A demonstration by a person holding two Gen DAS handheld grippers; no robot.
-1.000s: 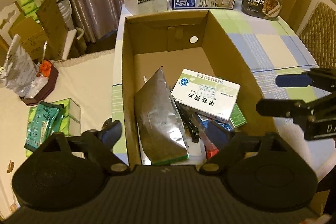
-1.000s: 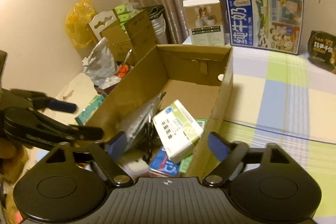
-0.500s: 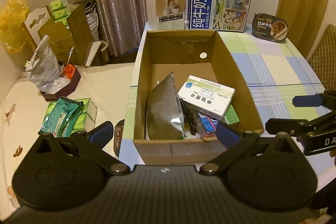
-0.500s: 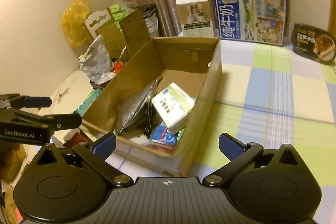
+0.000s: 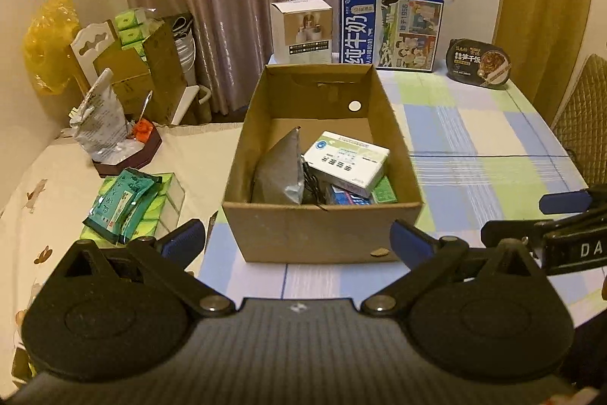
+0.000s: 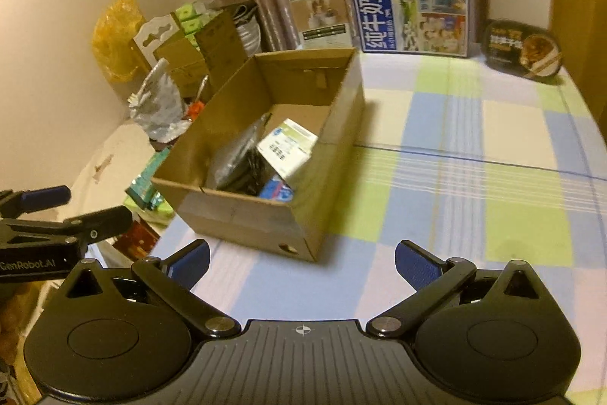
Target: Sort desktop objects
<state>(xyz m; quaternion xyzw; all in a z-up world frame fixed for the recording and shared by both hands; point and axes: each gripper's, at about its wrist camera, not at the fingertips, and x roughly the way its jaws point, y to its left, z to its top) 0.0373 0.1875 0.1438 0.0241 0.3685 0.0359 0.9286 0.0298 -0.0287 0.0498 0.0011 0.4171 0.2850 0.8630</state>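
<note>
An open cardboard box (image 5: pixel 322 234) (image 6: pixel 242 215) stands on the checked tablecloth (image 5: pixel 474 139) (image 6: pixel 455 177). Inside it lie a silver foil pouch (image 5: pixel 279 169) (image 6: pixel 227 162), a white and green medicine box (image 5: pixel 347 162) (image 6: pixel 288 147), a black cable and smaller blue and green packets. My left gripper (image 5: pixel 297 240) is open and empty, hanging in front of the box's near wall. My right gripper (image 6: pixel 301 259) is open and empty too, over the cloth to the right of the box. Each gripper shows at the edge of the other's view.
At the table's far edge stand a white carton (image 5: pixel 301 31), a blue milk carton (image 5: pixel 390 27) and a black instant-meal bowl (image 5: pixel 480 63). To the left, a bed holds green tissue packs (image 5: pixel 125 207), a silver bag (image 5: pixel 98 120) and stacked boxes. A quilted chair back (image 5: pixel 580 116) is right.
Both grippers have drawn back from over the box and risen a little, so the whole box now shows ahead. Their jaws opened slightly wider at first.
</note>
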